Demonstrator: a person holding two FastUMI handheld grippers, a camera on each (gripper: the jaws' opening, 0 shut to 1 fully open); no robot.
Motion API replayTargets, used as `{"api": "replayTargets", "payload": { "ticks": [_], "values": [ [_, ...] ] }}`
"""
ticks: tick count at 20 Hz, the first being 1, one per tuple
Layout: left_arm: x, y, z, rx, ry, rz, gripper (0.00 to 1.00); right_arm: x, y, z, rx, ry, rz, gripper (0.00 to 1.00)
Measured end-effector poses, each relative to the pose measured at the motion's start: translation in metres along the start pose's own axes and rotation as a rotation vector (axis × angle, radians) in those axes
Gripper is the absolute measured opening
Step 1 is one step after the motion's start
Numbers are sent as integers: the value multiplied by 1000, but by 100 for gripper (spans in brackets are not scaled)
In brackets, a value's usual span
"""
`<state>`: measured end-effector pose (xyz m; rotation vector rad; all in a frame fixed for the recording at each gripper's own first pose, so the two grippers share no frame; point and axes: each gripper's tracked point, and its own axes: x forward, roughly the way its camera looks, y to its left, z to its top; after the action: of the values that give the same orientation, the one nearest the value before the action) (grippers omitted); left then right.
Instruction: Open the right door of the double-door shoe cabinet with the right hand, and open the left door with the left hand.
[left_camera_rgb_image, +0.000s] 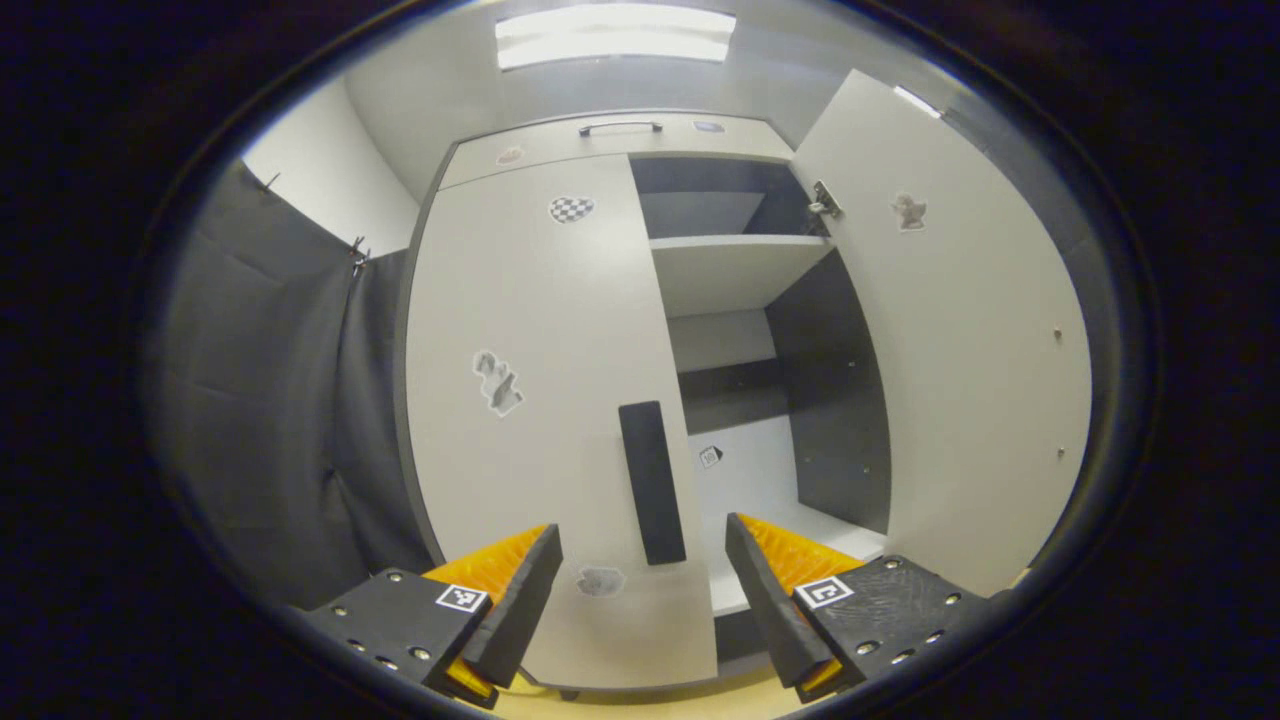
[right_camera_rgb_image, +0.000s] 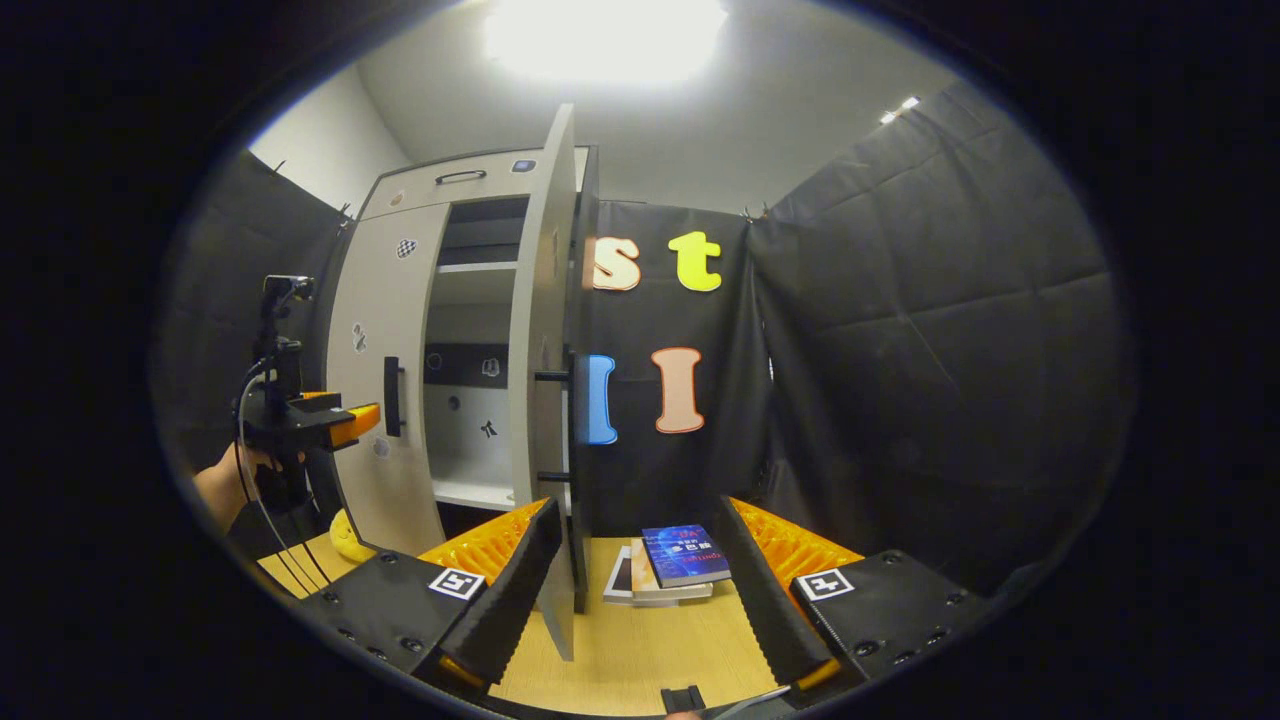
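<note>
A: Fingers first; what do you read?
B: My left gripper (left_camera_rgb_image: 645, 590) is spread at lower centre, pinching nothing; the closed left door's (left_camera_rgb_image: 530, 400) dark handle (left_camera_rgb_image: 652, 482) stands just beyond, between its fingers.
A: And the right?
B: My right gripper (right_camera_rgb_image: 635, 580) gapes too; books (right_camera_rgb_image: 670, 565) lie beyond it; the right door (right_camera_rgb_image: 545, 330) stands open at centre.

Light wooden table (right_camera_rgb_image: 640, 650), shoe cabinet (right_camera_rgb_image: 390, 470) standing on it, stack of books (right_camera_rgb_image: 668, 570) beside
</note>
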<state>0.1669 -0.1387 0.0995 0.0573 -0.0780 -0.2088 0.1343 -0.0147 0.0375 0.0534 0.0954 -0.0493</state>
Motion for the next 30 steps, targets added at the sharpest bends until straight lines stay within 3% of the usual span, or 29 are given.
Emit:
{"api": "replayTargets", "payload": {
  "ticks": [9,15,17,20,21,25,26,28,30],
  "values": [
    [58,-3,0,-58,27,10,95,-6,-29,-23,102,57,-76,95],
    [76,-1,0,-43,36,25,95,-6,-36,-30,118,73,-99,98],
    [80,2,-3,-45,44,32,79,-6,-34,-28,117,65,-98,98],
    [82,1,-20,-88,85,38,82,-8,-29,-28,83,55,-81,98],
    [84,1,-28,-110,106,34,64,-9,-28,-30,69,57,-77,98],
    [87,-3,-39,-173,139,11,63,-9,-28,-38,39,83,-73,98],
    [86,-4,-36,-168,129,17,52,-9,-28,-41,41,91,-71,98],
    [88,-4,-35,-140,127,27,57,-12,-30,-44,50,98,-70,98],
    [88,-7,-34,-121,121,21,53,-16,-33,-46,58,103,-72,98]
  ]
}}
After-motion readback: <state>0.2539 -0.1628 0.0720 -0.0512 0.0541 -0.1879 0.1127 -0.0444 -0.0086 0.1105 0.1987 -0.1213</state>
